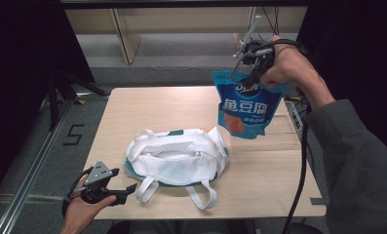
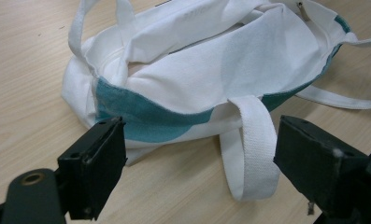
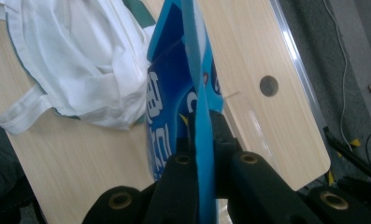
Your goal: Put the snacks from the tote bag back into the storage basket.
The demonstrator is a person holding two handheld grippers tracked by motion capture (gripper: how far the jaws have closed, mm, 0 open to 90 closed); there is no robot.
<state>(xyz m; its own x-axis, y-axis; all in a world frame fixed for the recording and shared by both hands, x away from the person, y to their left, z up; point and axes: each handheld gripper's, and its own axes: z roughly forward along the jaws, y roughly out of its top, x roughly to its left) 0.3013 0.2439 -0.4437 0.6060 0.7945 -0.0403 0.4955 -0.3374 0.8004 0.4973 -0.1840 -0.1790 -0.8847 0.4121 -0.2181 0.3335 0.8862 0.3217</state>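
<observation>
We're looking down on a light wooden table (image 1: 259, 170), and up at the far right the right gripper (image 1: 252, 80) is held high, jaws pinched tight on the top edge of a blue snack pouch (image 1: 244, 109). The pouch hangs free in the air above the table's right half, just beside the bag's right end, its white lettering and an orange picture facing us. From the right gripper view we see that pouch (image 3: 174, 107) edge-on, its thin top seam squeezed between the two black jaws, with the table far below it.

In the middle of the table lies a white cloth tote bag (image 1: 176, 156) with a teal band along its lower edge, mouth slumped open, two white handles (image 1: 201, 192) trailing toward the near edge.

Down at the near left corner, the left gripper (image 1: 123, 191) sits low in the person's left hand (image 1: 81, 212), grey three-cornered plate on top. Its jaws stand wide apart and hold nothing. In the left gripper view they frame the bag (image 2: 211, 74) from a little way off, with one looped handle (image 2: 253, 140) lying on the wood between them, touching neither jaw.
</observation>
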